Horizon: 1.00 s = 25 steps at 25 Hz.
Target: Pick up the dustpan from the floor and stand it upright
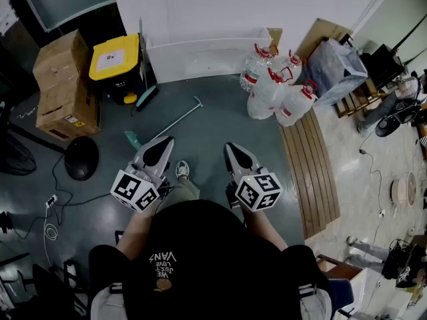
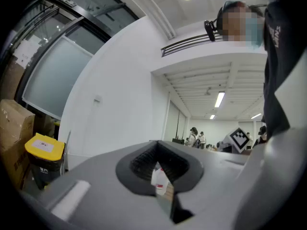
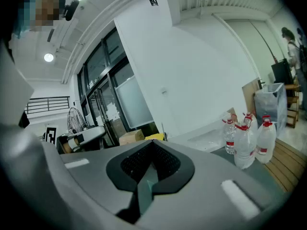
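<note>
The dustpan (image 1: 133, 139) lies flat on the dark floor, a teal pan with a long grey handle (image 1: 177, 118) running up and to the right. My left gripper (image 1: 162, 147) is held level above the floor just right of the pan, its jaws shut and empty. My right gripper (image 1: 233, 151) is level too, further right, also shut with nothing in it. In the left gripper view the left gripper (image 2: 160, 172) faces a white wall; in the right gripper view the right gripper (image 3: 149, 168) faces the wall and the bottles. Neither gripper view shows the dustpan clearly.
A teal broom (image 1: 147, 97) leans by the white ledge (image 1: 200, 57). A yellow-lidded black bin (image 1: 115, 61) and cardboard boxes (image 1: 64, 85) stand at the left, a black round base (image 1: 81, 157) and cables (image 1: 50, 209) below them. Water bottles (image 1: 275, 87) and a wooden slat platform (image 1: 311, 172) are on the right.
</note>
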{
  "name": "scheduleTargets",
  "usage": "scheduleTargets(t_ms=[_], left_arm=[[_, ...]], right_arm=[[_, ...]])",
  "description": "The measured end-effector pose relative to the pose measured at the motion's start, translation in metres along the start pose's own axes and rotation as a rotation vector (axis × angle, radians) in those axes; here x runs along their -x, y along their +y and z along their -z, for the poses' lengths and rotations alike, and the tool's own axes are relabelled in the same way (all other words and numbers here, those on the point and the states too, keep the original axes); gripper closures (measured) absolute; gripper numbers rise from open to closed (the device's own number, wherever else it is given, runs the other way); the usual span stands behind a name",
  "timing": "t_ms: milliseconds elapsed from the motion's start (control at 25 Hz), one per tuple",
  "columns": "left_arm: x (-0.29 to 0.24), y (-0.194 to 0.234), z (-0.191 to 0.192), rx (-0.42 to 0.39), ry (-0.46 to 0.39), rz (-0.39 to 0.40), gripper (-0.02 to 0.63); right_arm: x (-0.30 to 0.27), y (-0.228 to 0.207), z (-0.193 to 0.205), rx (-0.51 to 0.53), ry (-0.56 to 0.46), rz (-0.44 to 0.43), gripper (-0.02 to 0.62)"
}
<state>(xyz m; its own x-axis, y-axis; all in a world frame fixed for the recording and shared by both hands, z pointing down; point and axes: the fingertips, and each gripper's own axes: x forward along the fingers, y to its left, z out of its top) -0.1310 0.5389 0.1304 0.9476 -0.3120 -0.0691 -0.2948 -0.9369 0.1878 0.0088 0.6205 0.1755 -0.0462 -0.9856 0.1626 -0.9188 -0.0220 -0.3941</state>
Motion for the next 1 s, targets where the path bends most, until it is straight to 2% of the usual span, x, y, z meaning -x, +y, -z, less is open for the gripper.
scheduleTargets(t_ms=[120, 320, 520, 600, 800, 1000], left_arm=[[-0.003, 0.001, 0.000, -0.002, 0.006, 0.006, 0.554], [-0.014, 0.017, 0.003, -0.045, 0.027, -0.008, 0.552], [-0.035, 0.052, 0.013, -0.024, 0.040, -0.025, 0.552], [-0.045, 0.069, 0.018, -0.012, 0.051, -0.016, 0.549], [-0.073, 0.124, 0.025, 0.020, 0.088, 0.010, 0.548], [-0.105, 0.188, 0.023, 0.036, 0.106, 0.024, 0.457]], right_arm=[[-0.003, -0.002, -0.002, -0.007, 0.000, -0.006, 0.594], [-0.024, 0.001, -0.007, -0.043, -0.025, -0.075, 0.594], [-0.058, -0.013, -0.007, -0.006, -0.009, -0.031, 0.584], [-0.076, -0.020, -0.008, -0.009, -0.003, -0.016, 0.536], [-0.133, -0.038, -0.017, -0.014, 0.004, 0.042, 0.486], [-0.201, -0.048, -0.028, -0.004, 0.029, 0.061, 0.452]])
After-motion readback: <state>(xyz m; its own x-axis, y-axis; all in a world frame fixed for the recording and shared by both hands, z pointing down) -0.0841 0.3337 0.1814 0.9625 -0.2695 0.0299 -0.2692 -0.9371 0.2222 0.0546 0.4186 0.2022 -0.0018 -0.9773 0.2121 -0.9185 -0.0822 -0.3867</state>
